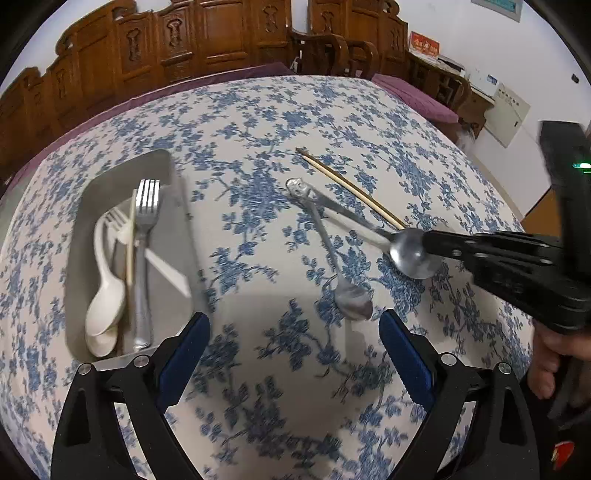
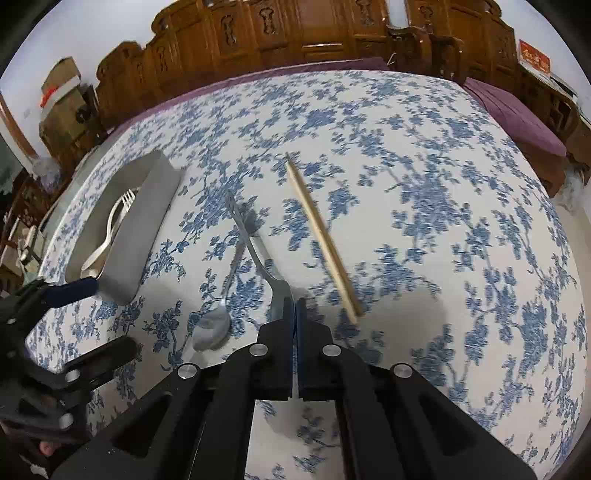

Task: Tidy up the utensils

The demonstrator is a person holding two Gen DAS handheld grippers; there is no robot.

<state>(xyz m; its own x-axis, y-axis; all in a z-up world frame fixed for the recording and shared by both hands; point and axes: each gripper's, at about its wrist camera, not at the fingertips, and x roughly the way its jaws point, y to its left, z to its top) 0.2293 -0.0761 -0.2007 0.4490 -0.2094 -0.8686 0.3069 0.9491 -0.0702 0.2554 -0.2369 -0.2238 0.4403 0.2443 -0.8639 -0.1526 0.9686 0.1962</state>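
A metal spoon (image 1: 415,256) sits clamped by its bowl in the right gripper (image 2: 295,306), handle pointing ahead. Pickup looks done; next comes carrying it left to the grey tray (image 1: 162,162). The left gripper (image 1: 291,354) hangs wide open, empty.

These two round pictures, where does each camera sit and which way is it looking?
Left wrist view: rides on the left claw, looking forward over its open blue fingers across the flowered table at the grey tray; the right claw and a hand show at the right.
Right wrist view: rides on the right claw, shut on a metal spoon; the left claw shows at the left.
Shared: tray, both spoons, chopsticks, wooden chairs.
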